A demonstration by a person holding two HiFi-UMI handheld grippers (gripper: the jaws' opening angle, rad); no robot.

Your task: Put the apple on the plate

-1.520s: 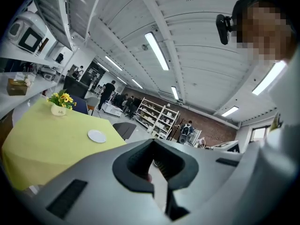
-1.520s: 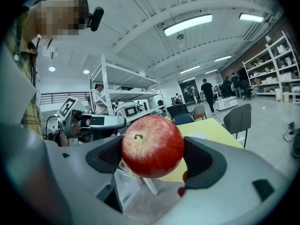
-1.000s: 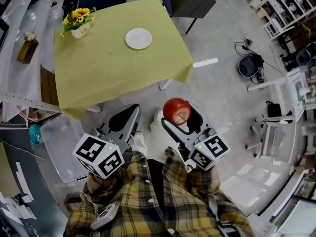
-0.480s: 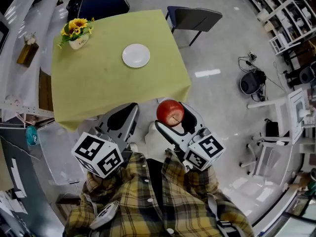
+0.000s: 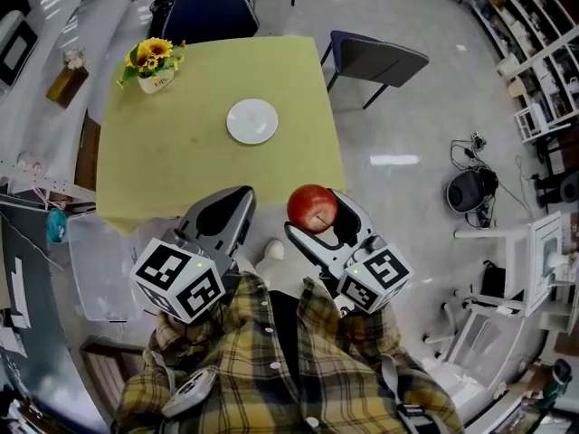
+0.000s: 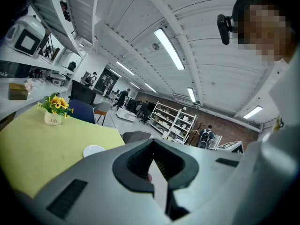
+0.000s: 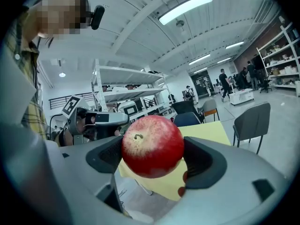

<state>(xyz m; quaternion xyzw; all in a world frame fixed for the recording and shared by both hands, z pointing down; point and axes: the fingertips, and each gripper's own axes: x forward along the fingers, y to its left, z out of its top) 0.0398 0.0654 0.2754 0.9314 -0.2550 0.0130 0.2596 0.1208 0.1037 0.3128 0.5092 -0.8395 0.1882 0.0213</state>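
A red apple (image 5: 312, 208) (image 7: 152, 146) is held above the floor, short of the table's near edge, with my right gripper (image 5: 318, 218) (image 7: 153, 154) shut on it. The white plate (image 5: 252, 121) (image 6: 93, 150) lies empty near the middle of the yellow-green table (image 5: 172, 165). My left gripper (image 5: 231, 208) (image 6: 154, 149) hovers to the left of the apple by the table's near edge, its jaws closed together with nothing between them.
A vase of sunflowers (image 5: 152, 64) stands at the table's far left corner. A dark chair (image 5: 375, 59) is at the far right of the table and a blue chair (image 5: 206, 12) behind it. A clear bin (image 5: 101, 262) sits on the floor at left.
The table and plate have shifted in the head view as the person moved. Both grippers keep their pose; the apple stays gripped.
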